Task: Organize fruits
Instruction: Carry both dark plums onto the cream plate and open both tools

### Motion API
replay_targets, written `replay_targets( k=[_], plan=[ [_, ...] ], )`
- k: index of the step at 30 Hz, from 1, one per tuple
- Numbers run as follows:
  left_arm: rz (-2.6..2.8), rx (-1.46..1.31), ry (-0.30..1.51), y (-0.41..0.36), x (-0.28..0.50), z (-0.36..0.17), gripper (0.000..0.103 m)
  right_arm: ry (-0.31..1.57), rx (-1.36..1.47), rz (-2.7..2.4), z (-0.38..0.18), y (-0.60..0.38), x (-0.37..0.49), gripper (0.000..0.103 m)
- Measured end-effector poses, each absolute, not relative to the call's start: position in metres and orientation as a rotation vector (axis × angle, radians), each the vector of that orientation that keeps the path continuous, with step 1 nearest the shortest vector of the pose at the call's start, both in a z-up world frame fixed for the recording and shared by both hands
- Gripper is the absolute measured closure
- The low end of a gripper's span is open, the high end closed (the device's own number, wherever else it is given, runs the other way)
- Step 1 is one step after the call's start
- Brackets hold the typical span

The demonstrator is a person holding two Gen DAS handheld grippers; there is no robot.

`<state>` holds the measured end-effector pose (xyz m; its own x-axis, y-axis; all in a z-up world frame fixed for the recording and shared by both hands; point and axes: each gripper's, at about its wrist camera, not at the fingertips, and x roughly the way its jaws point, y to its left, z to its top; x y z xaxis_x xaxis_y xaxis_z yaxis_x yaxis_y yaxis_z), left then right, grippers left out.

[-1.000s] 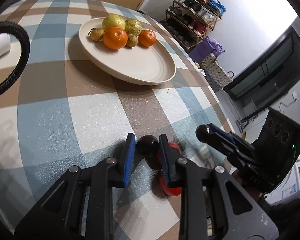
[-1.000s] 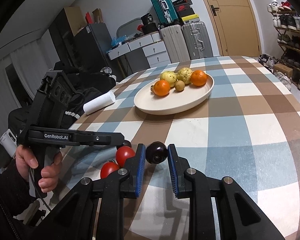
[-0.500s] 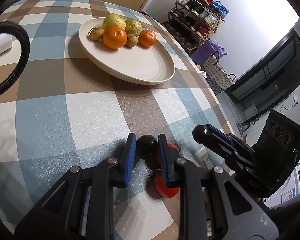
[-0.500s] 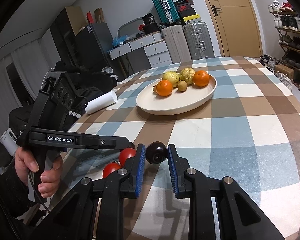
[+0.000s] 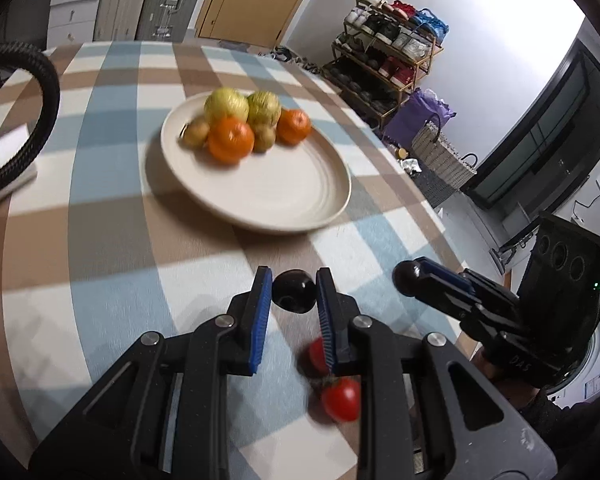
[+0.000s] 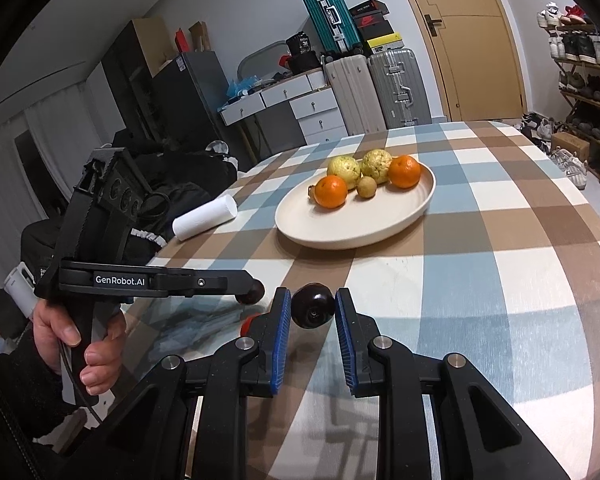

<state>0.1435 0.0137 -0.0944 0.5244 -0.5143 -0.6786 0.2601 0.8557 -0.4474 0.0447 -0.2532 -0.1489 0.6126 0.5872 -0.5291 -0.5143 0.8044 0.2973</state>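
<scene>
In the left wrist view my left gripper (image 5: 294,280) is shut on a small dark round fruit (image 5: 294,298), held above the checked tablecloth. Two red tomatoes (image 5: 342,398) lie on the cloth below its right finger. My right gripper (image 6: 313,298) is shut on a second dark fruit (image 6: 313,306), also near the table's front. Each gripper shows in the other's view: the right gripper (image 5: 414,276) at the right, the left gripper (image 6: 252,290) at the left. Farther back stands a cream plate (image 6: 360,232) with two oranges, two yellow-green fruits and small brown ones.
A white roll (image 6: 206,216) lies at the table's left edge. A black hose (image 5: 40,120) loops at the left. A hand (image 6: 80,340) grips the left gripper's handle. Suitcases, drawers and a shoe rack (image 5: 388,52) stand beyond the table.
My left gripper has lifted with the dark fruit, leaving the tomatoes on the cloth below. The right gripper has kept still with its fruit.
</scene>
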Motion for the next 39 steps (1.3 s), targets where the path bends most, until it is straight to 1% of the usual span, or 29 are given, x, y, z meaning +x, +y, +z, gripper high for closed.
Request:
replay_targets(
  k=[8, 12, 17, 21, 26, 39],
  plan=[
    [-0.496, -0.256, 0.853, 0.001, 0.182, -0.07, 0.083, 0.653, 0.125, 0.66, -0.136, -0.251, 0.074, 0.08],
    [-0.515, -0.255, 0.849, -0.007, 0.208, -0.066, 0.083, 0.688, 0.121, 0.643, -0.131, -0.25, 0.106, 0.08],
    [-0.529, -0.246, 0.837, -0.018, 0.24, -0.063, 0.083, 0.671, 0.117, 0.63, -0.122, -0.253, 0.137, 0.08],
    [-0.504, -0.186, 0.799, -0.03, 0.257, -0.061, 0.083, 0.686, 0.135, 0.626, -0.121, -0.255, 0.167, 0.08],
    [-0.513, -0.135, 0.773, -0.047, 0.274, -0.063, 0.083, 0.707, 0.128, 0.614, -0.126, -0.255, 0.195, 0.08],
    [-0.5, -0.171, 0.845, -0.062, 0.317, -0.095, 0.083, 0.781, 0.11, 0.564, -0.146, -0.256, 0.246, 0.08]
  ],
)
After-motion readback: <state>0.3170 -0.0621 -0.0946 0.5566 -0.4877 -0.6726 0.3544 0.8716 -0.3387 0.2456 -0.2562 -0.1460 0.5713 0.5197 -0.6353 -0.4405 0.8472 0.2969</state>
